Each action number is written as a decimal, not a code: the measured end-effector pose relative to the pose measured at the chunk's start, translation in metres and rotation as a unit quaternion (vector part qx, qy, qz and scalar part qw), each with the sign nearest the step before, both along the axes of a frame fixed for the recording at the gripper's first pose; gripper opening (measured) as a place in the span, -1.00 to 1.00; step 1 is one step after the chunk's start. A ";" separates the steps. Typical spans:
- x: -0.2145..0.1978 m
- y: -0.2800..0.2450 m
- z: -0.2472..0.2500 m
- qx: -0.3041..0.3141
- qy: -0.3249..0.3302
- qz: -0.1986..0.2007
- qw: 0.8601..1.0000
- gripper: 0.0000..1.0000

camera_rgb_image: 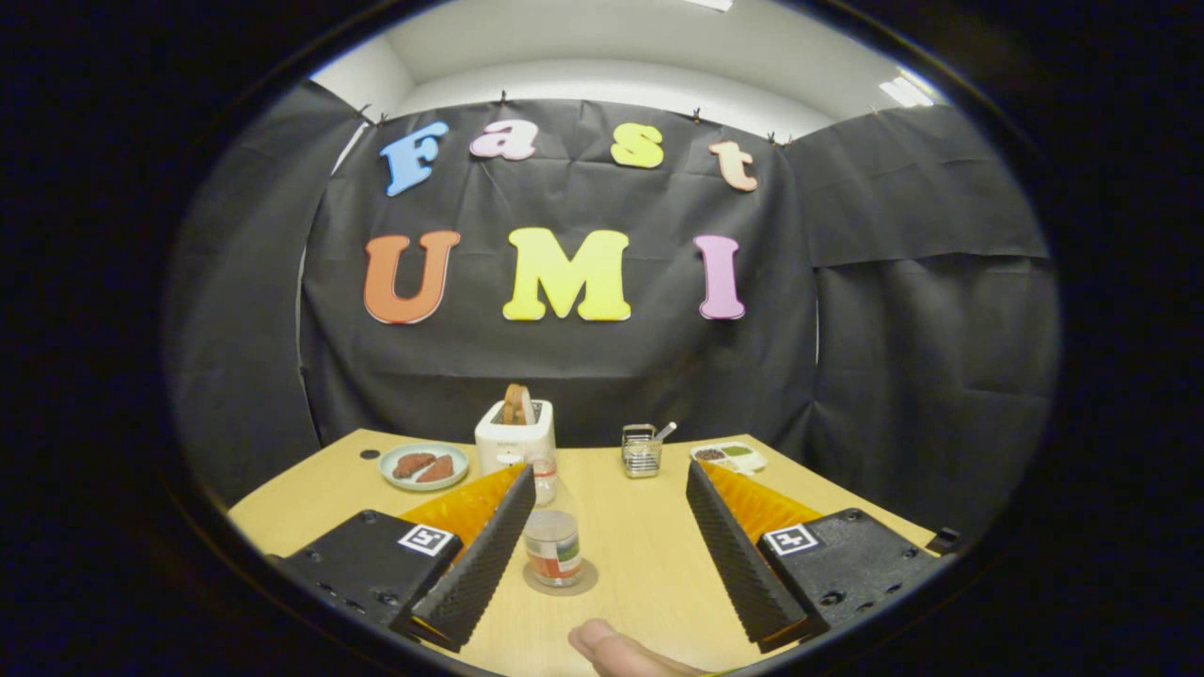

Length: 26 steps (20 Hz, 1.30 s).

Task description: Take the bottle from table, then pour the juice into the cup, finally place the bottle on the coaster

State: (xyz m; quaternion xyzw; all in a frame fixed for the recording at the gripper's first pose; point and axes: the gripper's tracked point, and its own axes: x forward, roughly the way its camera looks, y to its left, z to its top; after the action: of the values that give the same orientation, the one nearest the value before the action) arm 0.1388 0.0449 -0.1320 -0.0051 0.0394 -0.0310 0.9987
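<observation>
Bottle (551, 531) upright on a round coaster (564, 590), between the open tongs (609, 470).

Tongs spread wide, gripping nothing; bottle at about 10 o'clock from their midpoint, just beside the left finger. Toaster (514, 434) at 12 o'clock beyond the bottle, on the worktop (640, 555). Clear and smooth, probably light plastic, so likely slippery and easily dented by a hard squeeze. Best taken across the labelled lower body, below the narrow neck, and kept upright.
</observation>
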 end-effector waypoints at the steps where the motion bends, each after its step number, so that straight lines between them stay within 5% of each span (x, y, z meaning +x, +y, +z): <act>1: -0.011 -0.003 0.014 -0.003 -0.001 -0.004 1.000 1.00; 16: -0.167 -0.009 0.155 -0.020 -0.063 -0.010 0.998 1.00; 26: -0.193 -0.024 0.168 -0.019 -0.066 -0.005 0.998 1.00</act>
State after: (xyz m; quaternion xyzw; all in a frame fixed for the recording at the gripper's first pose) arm -0.0541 0.0213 0.0357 -0.0216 -0.0267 -0.0368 0.9987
